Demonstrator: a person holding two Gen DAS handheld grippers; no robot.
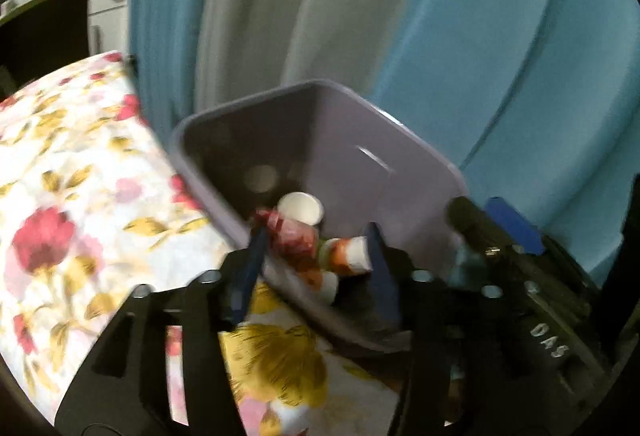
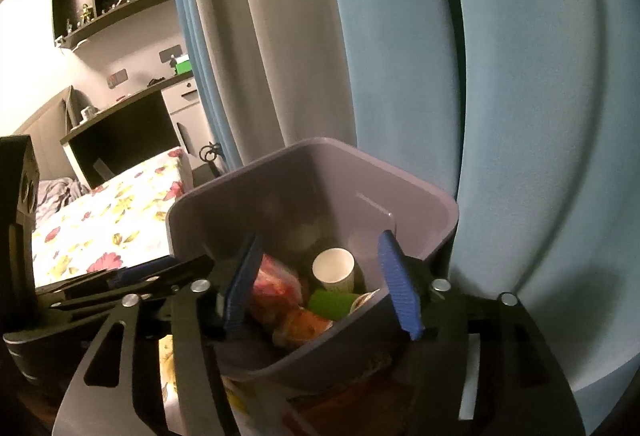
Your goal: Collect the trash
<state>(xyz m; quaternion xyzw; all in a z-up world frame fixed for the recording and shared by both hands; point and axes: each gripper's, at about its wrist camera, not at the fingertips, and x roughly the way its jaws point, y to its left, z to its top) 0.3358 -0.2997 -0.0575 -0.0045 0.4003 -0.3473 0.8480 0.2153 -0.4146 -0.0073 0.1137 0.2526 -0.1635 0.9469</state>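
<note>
Curtain (image 2: 400, 55) behind, blue and grey in soft vertical folds; floral bedspread (image 1: 80, 195) to the left. Grey-lilac plastic bin (image 2: 420, 211), squared with rounded rim, smooth stiff walls, stands between them beside the bed edge. I'd judge it light; best taken by the rim. Inside lies the trash: white paper cup (image 2: 334, 270), crinkly red wrapper (image 2: 276, 286), green-and-orange cup (image 1: 346, 254), all light, crushable, slippery. Left gripper (image 1: 316, 268) and right gripper (image 2: 320, 284) both hang spread over the bin's mouth, pinching nothing I can see.
</note>
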